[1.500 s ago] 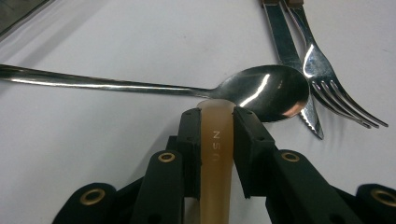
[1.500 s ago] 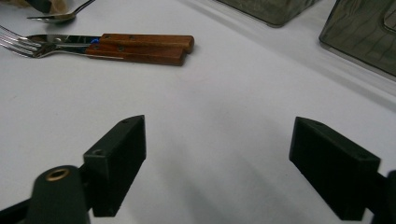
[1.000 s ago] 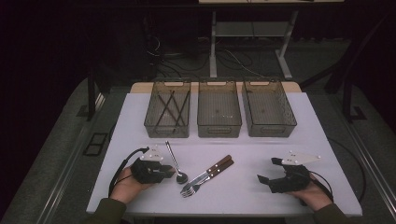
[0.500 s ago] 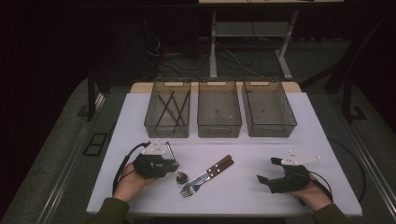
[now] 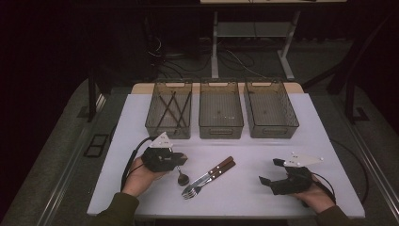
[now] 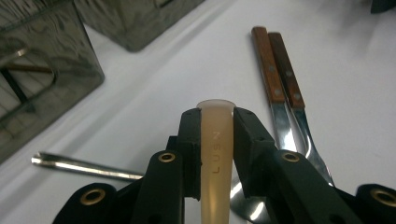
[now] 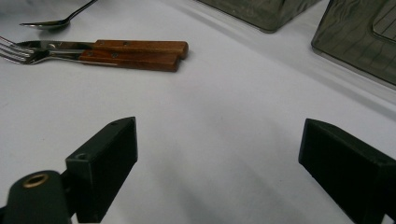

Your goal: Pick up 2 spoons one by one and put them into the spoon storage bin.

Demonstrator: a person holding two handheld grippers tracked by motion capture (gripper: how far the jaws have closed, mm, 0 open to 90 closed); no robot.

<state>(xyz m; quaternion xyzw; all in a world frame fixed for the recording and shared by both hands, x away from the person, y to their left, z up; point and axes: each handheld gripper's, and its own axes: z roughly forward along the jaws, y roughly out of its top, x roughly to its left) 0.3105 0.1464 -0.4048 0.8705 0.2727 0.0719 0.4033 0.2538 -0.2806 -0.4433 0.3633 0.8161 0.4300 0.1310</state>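
Two grippers on the white table [image 5: 263, 150], and the left one is doing the work. The left gripper [image 5: 179, 160] has its black jaws clamped on the pale handle of the slim metal spoon [image 5: 182, 178]. The handle tip pokes just past the pads, and the bowl hangs low by the table, just beside the two wooden-handled metal forks [image 5: 207, 176]. The right gripper [image 5: 269, 172] rests well apart, jaws spread wide with nothing between them.

To do this well, I'd keep the squeeze firm and the handle centred. Lift straight up before swinging off, so the bowl doesn't clip the forks. Then carry it level toward the three smoky see-through plastic bins [image 5: 221, 129], the left bin [image 5: 155, 127] already holding dark sticks.

Compared with a second ago, the left hand has slid up and towards the bins. The handle that lay bare beside it is now covered by the gripper. The bowl sits about where it was, and the right hand hasn't budged.
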